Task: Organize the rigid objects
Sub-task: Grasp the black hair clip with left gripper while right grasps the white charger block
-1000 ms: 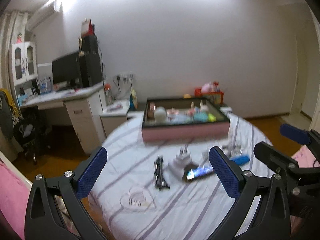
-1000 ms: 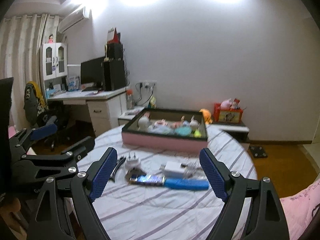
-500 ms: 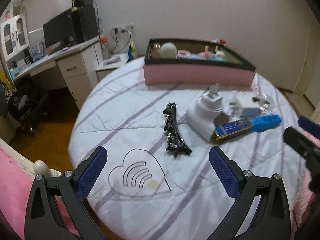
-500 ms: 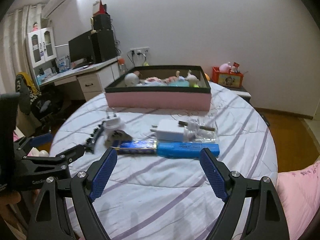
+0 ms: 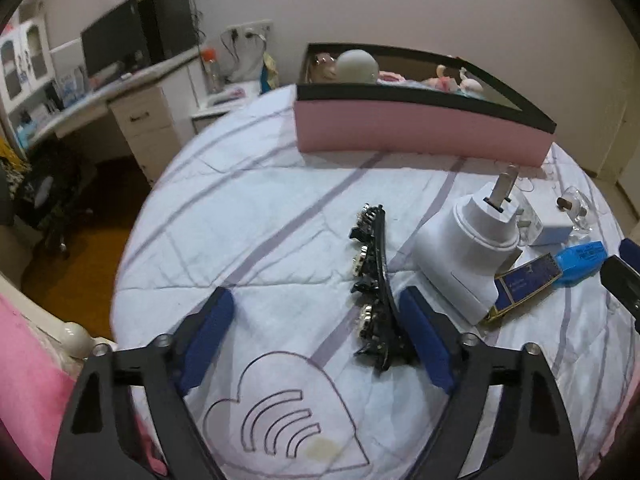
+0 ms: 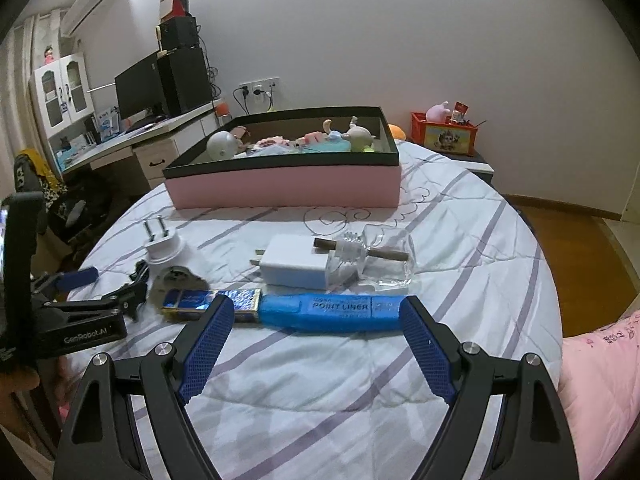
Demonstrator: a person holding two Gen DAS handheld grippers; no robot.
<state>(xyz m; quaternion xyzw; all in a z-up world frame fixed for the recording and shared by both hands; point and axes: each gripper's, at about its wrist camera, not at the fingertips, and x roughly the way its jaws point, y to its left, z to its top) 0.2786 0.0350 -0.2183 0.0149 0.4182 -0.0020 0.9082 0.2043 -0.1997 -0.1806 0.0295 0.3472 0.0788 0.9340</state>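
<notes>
The left gripper (image 5: 316, 320) tilts down over the bed (image 5: 248, 216), fingers (image 5: 208, 328) apart and just closing, the black hair clip (image 5: 374, 292) lying against the inside of its right finger, not pinched. The right gripper (image 6: 316, 320) angles down with fingers (image 6: 424, 344) spread, empty, behind the blue marker (image 6: 332, 312) near the bed's front edge. The white plug (image 5: 468, 248) stands beside the clip; the pink box (image 6: 288, 184) sits toward the far edge.

A desk (image 6: 132, 142) with a dark monitor (image 6: 138, 90) stands near a white cabinet (image 6: 60, 92).
</notes>
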